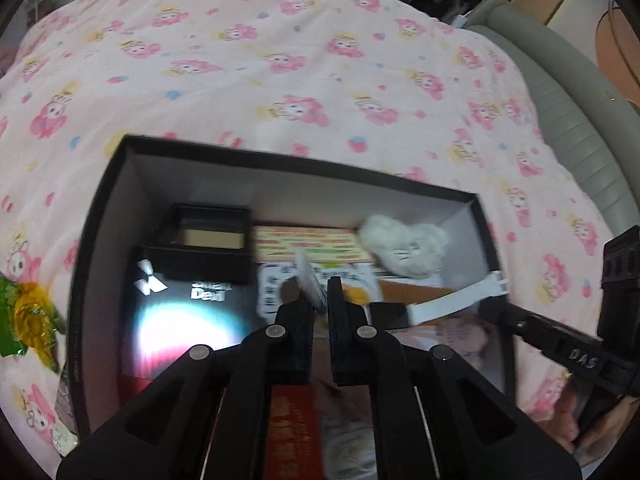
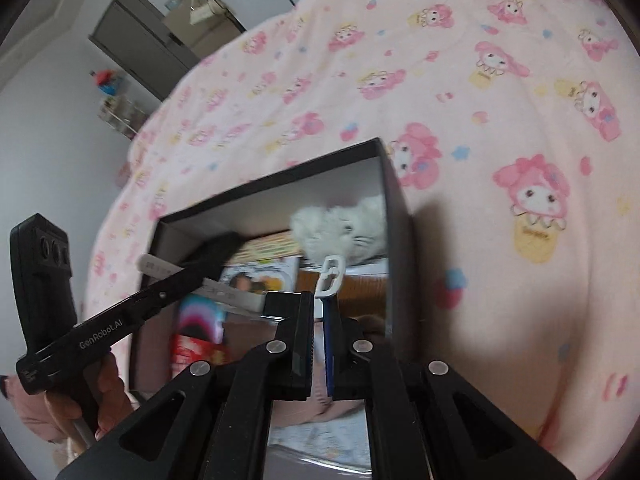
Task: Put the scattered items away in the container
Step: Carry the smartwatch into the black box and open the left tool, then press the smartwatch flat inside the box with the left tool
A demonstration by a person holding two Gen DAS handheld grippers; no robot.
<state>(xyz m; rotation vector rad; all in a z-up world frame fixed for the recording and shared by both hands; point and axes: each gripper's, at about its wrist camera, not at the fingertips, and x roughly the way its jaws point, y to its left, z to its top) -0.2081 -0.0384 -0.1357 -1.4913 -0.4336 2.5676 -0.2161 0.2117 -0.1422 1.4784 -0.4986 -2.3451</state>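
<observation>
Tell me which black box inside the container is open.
The small black box in the far-left corner of the container: its top shows a tan inside. The glossy lettered box beneath it lies closed.

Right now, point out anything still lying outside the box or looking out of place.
A green and yellow crinkled wrapper lies loose on the pink bedspread, left of the black box, not yet tidied. Inside the box, a white plush toy sits atop other items.

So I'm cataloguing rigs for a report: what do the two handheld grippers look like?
Both are matte black, with forked linkage arms studded with round silver pins. The left gripper has ribbed fingers; in the right wrist view its side reads "GenRobot.AI". The right gripper has a blue strip on one finger; in the left wrist view its side reads "DAS".
</observation>
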